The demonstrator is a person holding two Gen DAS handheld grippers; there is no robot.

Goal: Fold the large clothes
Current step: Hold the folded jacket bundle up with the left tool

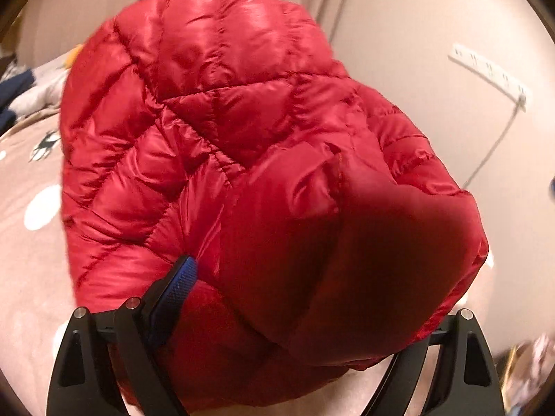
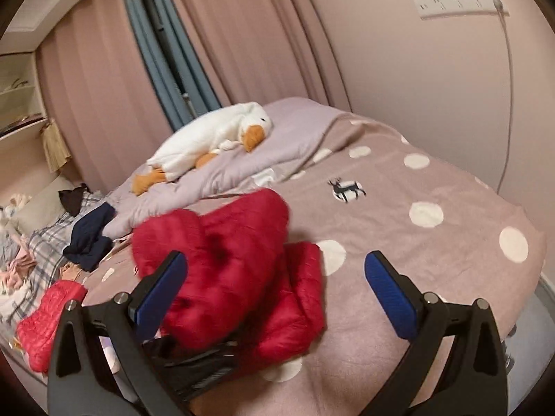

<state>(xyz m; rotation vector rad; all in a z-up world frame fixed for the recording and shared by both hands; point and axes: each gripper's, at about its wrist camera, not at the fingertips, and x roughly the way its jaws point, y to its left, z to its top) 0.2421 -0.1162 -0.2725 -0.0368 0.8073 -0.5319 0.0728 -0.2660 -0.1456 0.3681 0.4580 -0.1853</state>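
Note:
A red quilted puffer jacket [image 1: 215, 131] fills the left wrist view, bunched up and blurred. It lies over and between the wide-spread jaws of my left gripper [image 1: 308, 277]. One blue pad [image 1: 178, 284] shows against the fabric; the other finger is hidden under the jacket. In the right wrist view the jacket [image 2: 236, 277] sits in a heap on the dotted bedspread [image 2: 433, 242]. My right gripper [image 2: 274, 294] hangs above it, open, with nothing between its pads. The dark frame of the left gripper [image 2: 201, 364] shows below the heap.
A white plush duck [image 2: 215, 138] lies on a lilac quilt at the head of the bed. Dark blue clothes [image 2: 90, 239] and a plaid sheet lie at the left, with another red quilted piece [image 2: 48, 315] near the left edge. A wall power strip [image 2: 461, 1] and its cable are at the right.

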